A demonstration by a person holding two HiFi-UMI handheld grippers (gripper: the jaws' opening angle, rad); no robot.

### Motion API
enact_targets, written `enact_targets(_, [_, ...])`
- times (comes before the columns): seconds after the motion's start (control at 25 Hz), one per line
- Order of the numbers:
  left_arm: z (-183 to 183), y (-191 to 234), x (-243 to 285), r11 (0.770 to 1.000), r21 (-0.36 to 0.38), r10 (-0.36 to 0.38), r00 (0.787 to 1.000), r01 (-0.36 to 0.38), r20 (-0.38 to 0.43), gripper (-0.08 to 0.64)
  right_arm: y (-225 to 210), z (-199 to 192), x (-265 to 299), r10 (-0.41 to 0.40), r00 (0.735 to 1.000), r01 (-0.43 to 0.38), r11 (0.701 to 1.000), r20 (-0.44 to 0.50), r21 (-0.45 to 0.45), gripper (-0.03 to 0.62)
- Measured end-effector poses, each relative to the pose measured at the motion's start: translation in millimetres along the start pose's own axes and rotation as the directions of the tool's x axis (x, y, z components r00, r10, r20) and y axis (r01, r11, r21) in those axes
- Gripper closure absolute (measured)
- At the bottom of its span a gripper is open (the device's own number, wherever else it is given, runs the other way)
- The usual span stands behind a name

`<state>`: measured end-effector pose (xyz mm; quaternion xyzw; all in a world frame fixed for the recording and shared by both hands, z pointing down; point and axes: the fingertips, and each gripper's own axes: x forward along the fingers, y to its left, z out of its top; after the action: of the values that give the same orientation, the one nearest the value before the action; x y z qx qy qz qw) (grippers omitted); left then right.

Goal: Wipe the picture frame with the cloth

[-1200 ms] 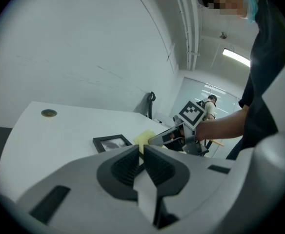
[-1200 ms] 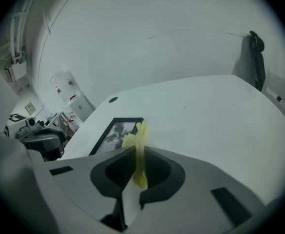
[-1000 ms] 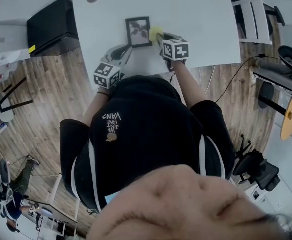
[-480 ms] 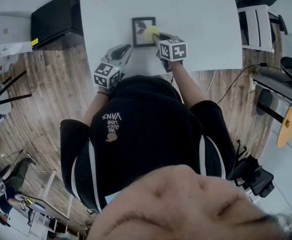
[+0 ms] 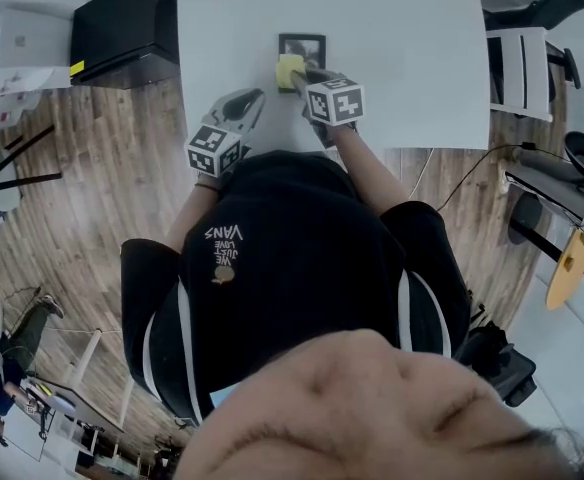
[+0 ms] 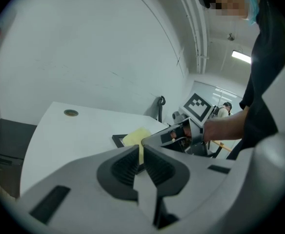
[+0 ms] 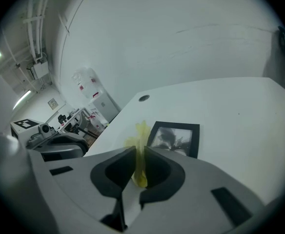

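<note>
Right tool (image 7: 138, 155): clenched on a bunched fold of the yellow cloth (image 7: 141, 145), which stuck out past the jaw tips.
Left tool (image 6: 140, 152): jaws drawn together with nothing between them; it was held near the table's front edge, apart from the frame and not bracing it.
Picture frame (image 7: 175, 136): lay flat on the white table (image 7: 240, 111), glass side up.
Cloth position: at the frame's near left corner; whether it was pressing on the glass could not be confirmed.
Risk, frame skid: the frame was unbraced, so a sideways stroke would probably have pushed it across the smooth table instead of cleaning it.
Risk, cloth loss: only a narrow fold was pinched, so drag against the frame edge could have pulled it free.
Risk, scratching: little cloth padded the jaw tips, so a steep or heavy press could have put hard plastic on the glass.
Risk, missed area: a small wad covers little per pass, so the far corners were likely to be skipped.
</note>
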<state>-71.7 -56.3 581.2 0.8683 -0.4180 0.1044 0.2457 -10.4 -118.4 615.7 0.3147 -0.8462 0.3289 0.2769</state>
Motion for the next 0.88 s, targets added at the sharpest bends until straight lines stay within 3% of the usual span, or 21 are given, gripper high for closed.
enact_targets(0.44, [-5.6, 6.5, -16.2, 1.0, -0.011, 0.025, 1.0, -0.025, 0.004, 0.523, 29.2, -7.4, 18.8, 0.045, 0.999, -0.045, 0.999, -0.027, -0.016, 0.548])
enact_targets(0.88, [-8.5, 1.9, -17.1, 1.0, -0.006, 0.003, 1.0, -0.003, -0.011, 0.523, 19.0, -22.5, 18.6, 0.008, 0.999, -0.008, 1.0, -0.051, 0.001, 0.548])
